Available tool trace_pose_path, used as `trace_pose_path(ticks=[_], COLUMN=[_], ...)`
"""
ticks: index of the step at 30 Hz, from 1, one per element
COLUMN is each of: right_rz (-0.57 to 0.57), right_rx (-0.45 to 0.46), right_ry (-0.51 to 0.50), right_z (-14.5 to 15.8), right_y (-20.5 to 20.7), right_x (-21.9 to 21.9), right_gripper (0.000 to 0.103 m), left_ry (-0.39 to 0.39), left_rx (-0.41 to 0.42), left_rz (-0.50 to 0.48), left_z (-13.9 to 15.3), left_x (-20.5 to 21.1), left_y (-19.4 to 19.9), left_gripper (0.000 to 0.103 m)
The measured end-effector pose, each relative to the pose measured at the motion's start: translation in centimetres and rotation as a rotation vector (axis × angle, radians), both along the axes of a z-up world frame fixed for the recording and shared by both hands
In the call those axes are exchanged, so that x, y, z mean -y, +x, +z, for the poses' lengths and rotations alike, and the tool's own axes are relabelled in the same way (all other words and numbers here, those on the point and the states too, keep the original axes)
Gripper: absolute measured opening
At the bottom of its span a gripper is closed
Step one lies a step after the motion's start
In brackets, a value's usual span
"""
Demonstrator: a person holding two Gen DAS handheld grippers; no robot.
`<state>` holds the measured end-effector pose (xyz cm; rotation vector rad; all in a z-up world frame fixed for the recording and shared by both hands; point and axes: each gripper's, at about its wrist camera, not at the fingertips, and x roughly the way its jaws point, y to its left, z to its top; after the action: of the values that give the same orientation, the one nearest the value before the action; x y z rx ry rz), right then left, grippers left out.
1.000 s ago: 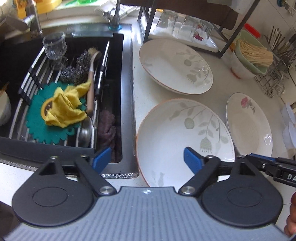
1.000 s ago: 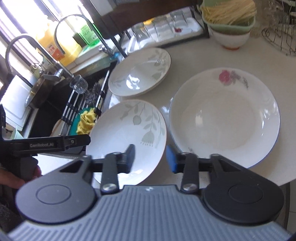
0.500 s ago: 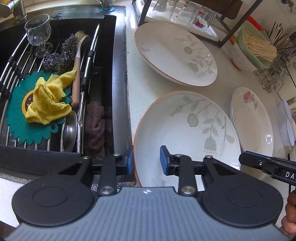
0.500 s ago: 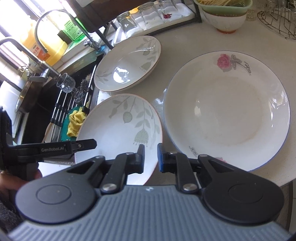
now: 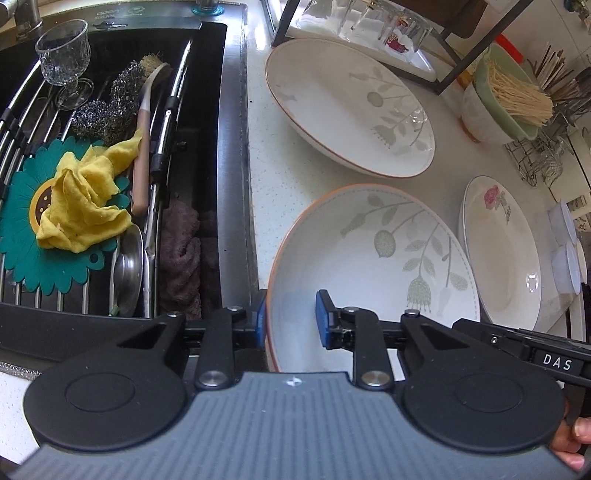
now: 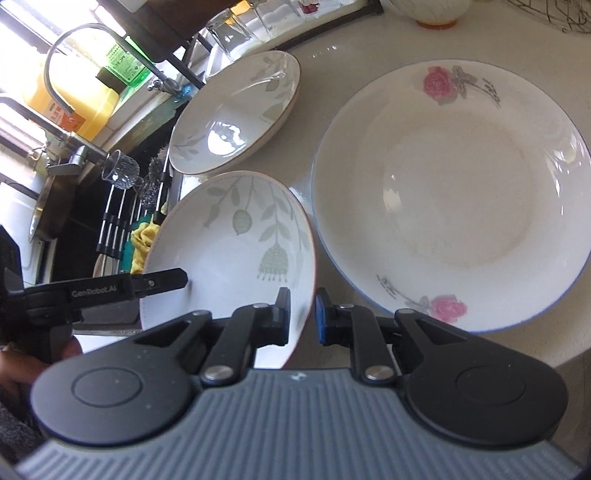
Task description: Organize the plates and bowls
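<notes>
A white leaf-patterned bowl (image 5: 373, 258) with an orange rim sits on the counter beside the sink; it also shows in the right wrist view (image 6: 229, 251). My left gripper (image 5: 290, 317) straddles its near-left rim, jaws closed on it. My right gripper (image 6: 301, 314) is shut on its near-right rim. A second leaf-patterned bowl (image 5: 347, 103) lies behind it, also in the right wrist view (image 6: 236, 110). A rose-patterned plate (image 6: 450, 192) lies to the right, also in the left wrist view (image 5: 502, 251).
The sink (image 5: 232, 155) on the left holds a rack with a glass (image 5: 64, 55), steel wool, a brush, a yellow cloth (image 5: 81, 199) and a teal mat. A rack of glasses (image 5: 369, 26), stacked bowls with sticks (image 5: 502, 99) and a wire basket stand behind.
Both grippers moved forward and closed from open onto the near rim of the leaf-patterned bowl, left on the left side, right on the right side.
</notes>
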<state>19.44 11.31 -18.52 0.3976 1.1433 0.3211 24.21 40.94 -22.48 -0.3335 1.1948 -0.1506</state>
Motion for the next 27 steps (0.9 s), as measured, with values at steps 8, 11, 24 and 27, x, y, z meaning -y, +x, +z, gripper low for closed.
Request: trace_pose_path(ticks=[8, 11, 24, 27], right_rz=[-0.001, -0.007, -0.009, -0.019], right_rx=[-0.010, -0.002, 0.073, 0.079], right_ry=[0.060, 0.088, 0.096, 0.099], right_z=[0.8, 1.5, 5.2, 5.8], right_y=[-0.2, -0.2, -0.6, -0.6], right_x=[0.8, 1.3, 4.5, 5.9], right_gripper=[0.017, 0.017, 0.017, 0.017], left_ry=[-0.032, -0.046, -0.094, -0.105], left_rx=[0.010, 0.009, 0.053, 0.070], left_rz=[-0.011, -0.006, -0.022, -0.046], left_z=[1.9, 2.8, 7.3, 7.9], left_x=[-0.5, -0.5, 2.5, 4.1], left_y=[0.0, -0.1, 0.9, 1.4], left_gripper=[0.029, 0.029, 0.030, 0.030])
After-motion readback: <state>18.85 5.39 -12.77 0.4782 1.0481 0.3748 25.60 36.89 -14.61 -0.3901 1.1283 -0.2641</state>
